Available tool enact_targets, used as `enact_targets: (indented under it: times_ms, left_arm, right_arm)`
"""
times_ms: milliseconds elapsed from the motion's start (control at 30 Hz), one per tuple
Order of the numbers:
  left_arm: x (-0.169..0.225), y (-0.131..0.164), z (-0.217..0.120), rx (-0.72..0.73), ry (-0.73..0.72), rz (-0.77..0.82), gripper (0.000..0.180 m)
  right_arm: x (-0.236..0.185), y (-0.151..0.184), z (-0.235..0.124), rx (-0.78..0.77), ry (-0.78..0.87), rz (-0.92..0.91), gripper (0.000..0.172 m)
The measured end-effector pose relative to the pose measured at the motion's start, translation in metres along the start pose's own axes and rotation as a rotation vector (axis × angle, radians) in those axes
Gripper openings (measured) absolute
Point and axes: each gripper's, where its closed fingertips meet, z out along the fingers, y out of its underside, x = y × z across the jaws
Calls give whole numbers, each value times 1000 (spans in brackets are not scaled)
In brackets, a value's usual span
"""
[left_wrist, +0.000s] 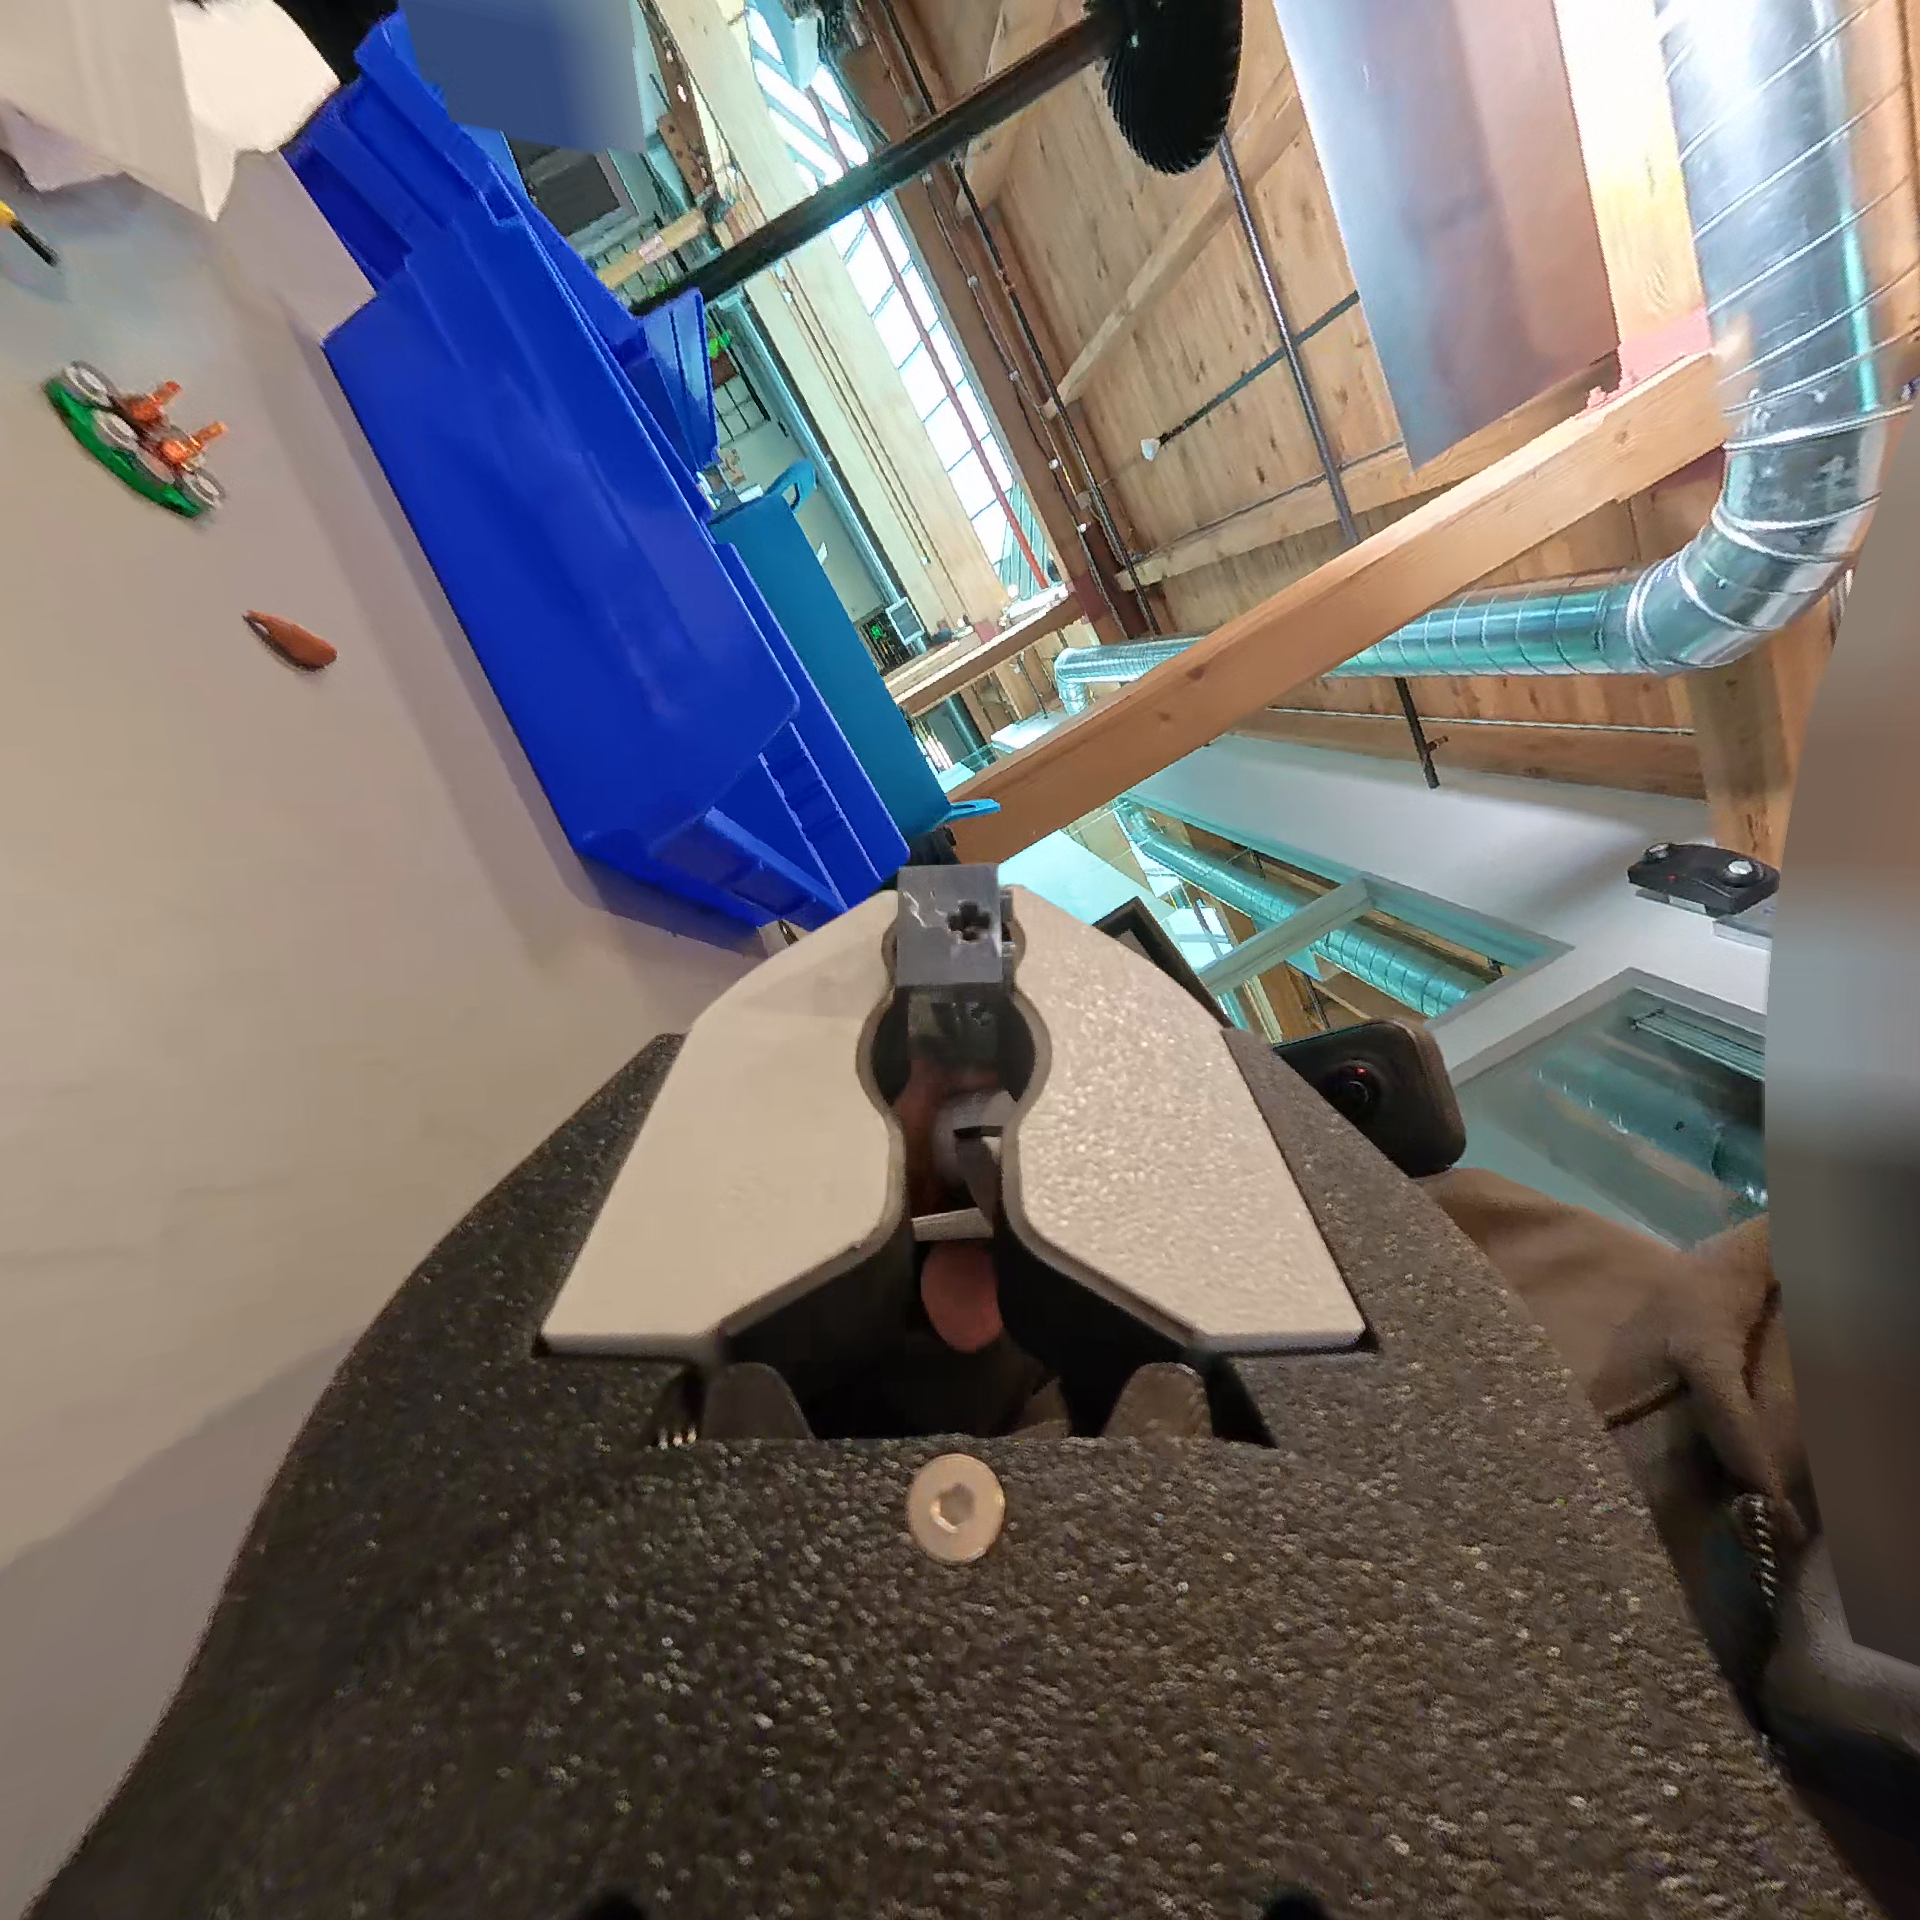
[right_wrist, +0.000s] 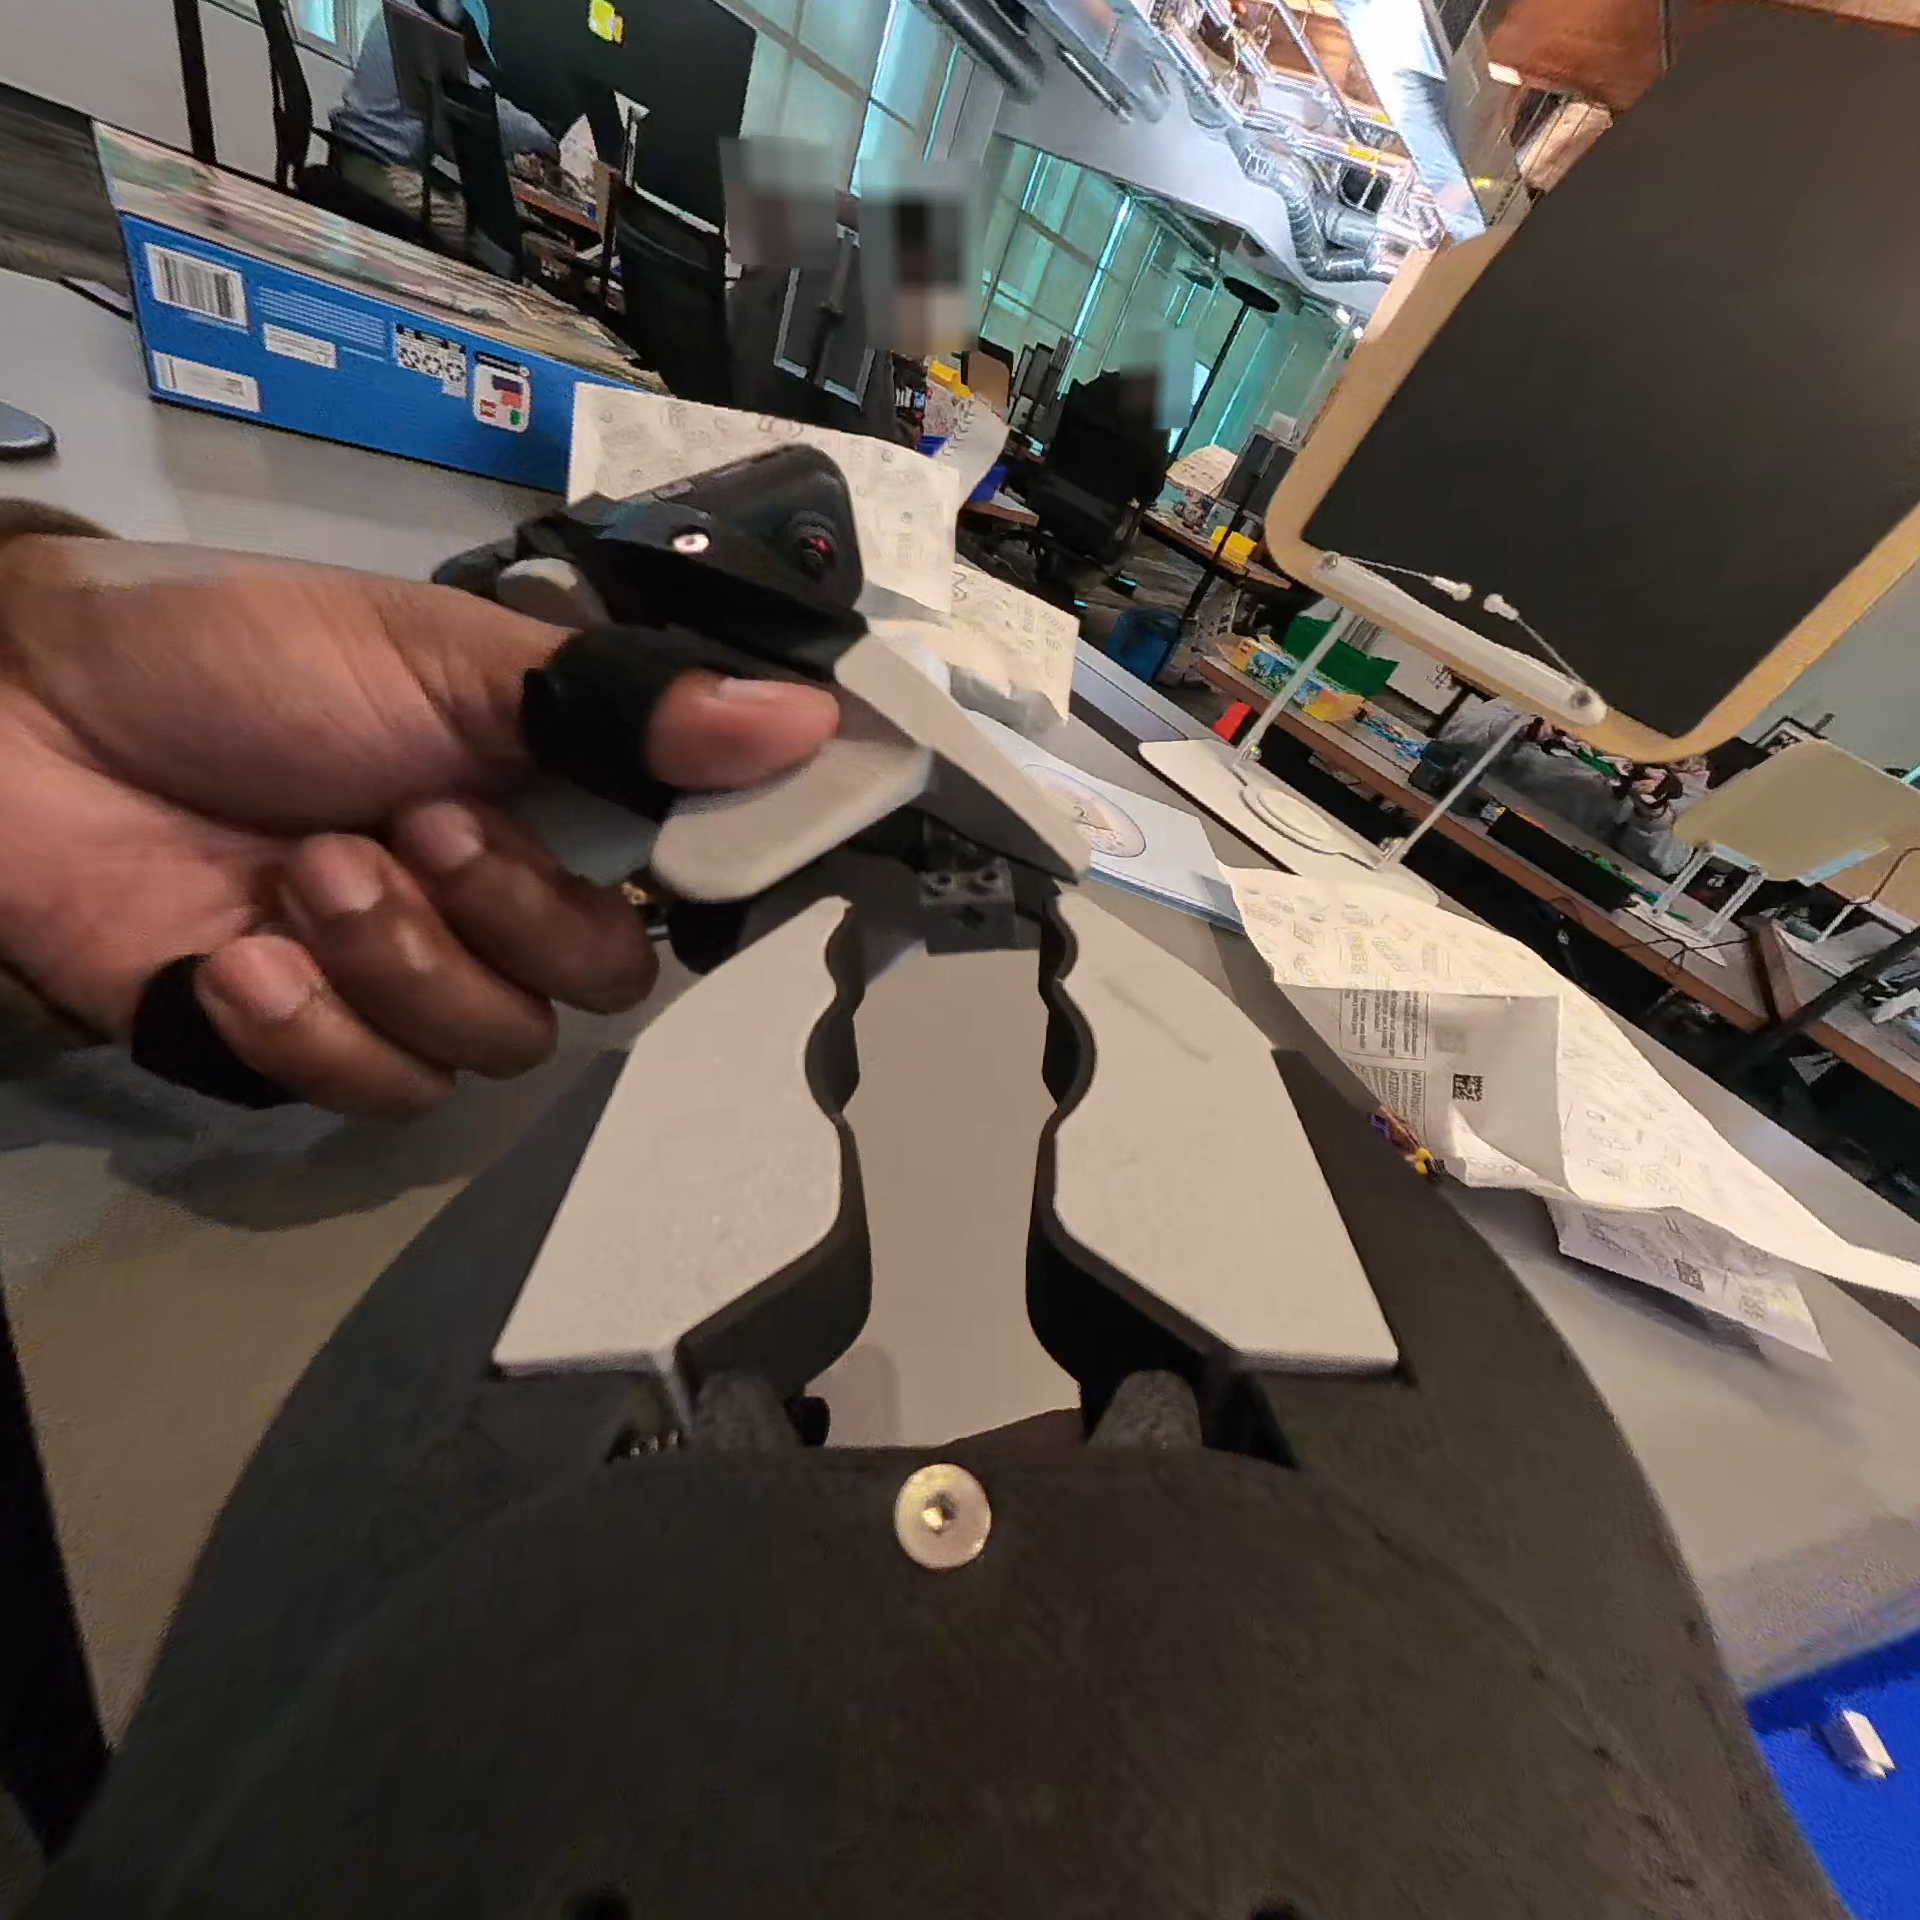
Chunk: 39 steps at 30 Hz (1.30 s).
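A: What has the left tool (left_wrist: 954, 940) got?
B: A small dark grey block (left_wrist: 952, 938), pinched at its tips, raised off the table (left_wrist: 156, 935) near the blue bin (left_wrist: 540, 540).
A: And the right tool (right_wrist: 951, 914)?
B: Wide apart, gripping nothing; that block (right_wrist: 971, 899) sits between its tips, apparently untouched.
A: Anything loose?
B: A green disc piece (left_wrist: 135, 442) and a brown piece (left_wrist: 291, 639) on the table, plus printed sheets (right_wrist: 1455, 997)

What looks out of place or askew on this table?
Crumpled printed paper sheets lie loose and curling on the grey table. A small brown piece lies alone, away from the green disc assembly. Nothing looks broken.
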Motion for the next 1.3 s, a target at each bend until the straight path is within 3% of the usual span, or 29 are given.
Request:
enact_targets:
  times_ms: [67,233,300,467,567,633,733,900,1000,1100,1300]
  left_arm:
    - [1,3,2,-15,11,-6,12]
    - [8,-2,-5,-62,31,55,48]
    - [14,-10,-14,-62,30,119,60]
    - [24,-44,-48,-17,-41,342,67]
    - [23,-63,-67,-23,-121,451,73]
    - [26,-79,-80,-16,-162,503,75]
    - [32,-109,-98,2,-240,595,78]
    - [17,-169,-121,-30,-451,887,84]
    - [3,-187,-132,-7,-462,945,81]
    - [-10,-192,-148,92,-431,893,71]
    - [-14,-201,-170,159,-443,812,66]
  right_arm:
    - [3,1,3,-8,26,3,18]
    - [45,13,-14,-57,184,63,17]
    - [78,16,-34,-85,301,52,17]
    - [189,33,-109,-224,637,51,17]
    - [224,54,-132,-347,700,110,32]
    - [224,53,-128,-353,668,142,38]
    - [200,34,-94,-288,541,177,38]
    - [133,17,11,-243,180,309,37]
    - [109,39,81,-339,43,402,37]
    - [87,74,139,-498,-72,497,46]
    - [62,112,196,-635,-200,446,51]
